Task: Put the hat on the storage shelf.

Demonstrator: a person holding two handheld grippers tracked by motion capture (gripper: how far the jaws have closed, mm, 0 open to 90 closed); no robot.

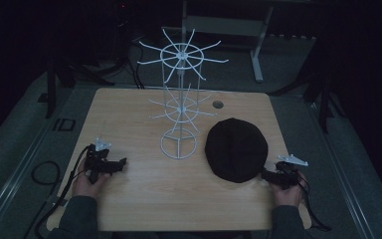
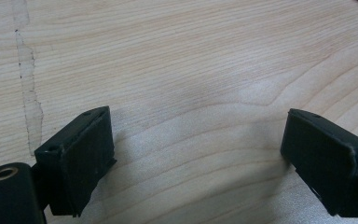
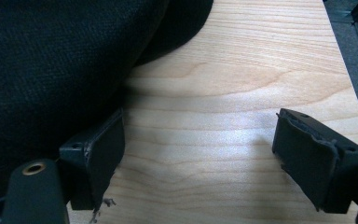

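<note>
A black knitted hat (image 1: 237, 149) lies flat on the right half of the wooden table (image 1: 144, 199). Left of it stands a white wire display rack (image 1: 180, 104) with two tiers of radiating hooks on a ring base. My right gripper (image 1: 270, 176) rests low at the hat's near right edge; in the right gripper view it (image 3: 198, 156) is open, one jaw touching the hat's fabric (image 3: 51, 70), bare wood between the jaws. My left gripper (image 1: 118, 164) sits at the table's left, open over bare wood (image 2: 198, 154), holding nothing.
A small round cable hole (image 1: 218, 104) sits in the table top behind the hat. A pale scuff mark (image 2: 28, 93) runs along the wood in the left gripper view. Cables trail off the table's left and right front corners. A desk frame (image 1: 258, 45) stands beyond the table.
</note>
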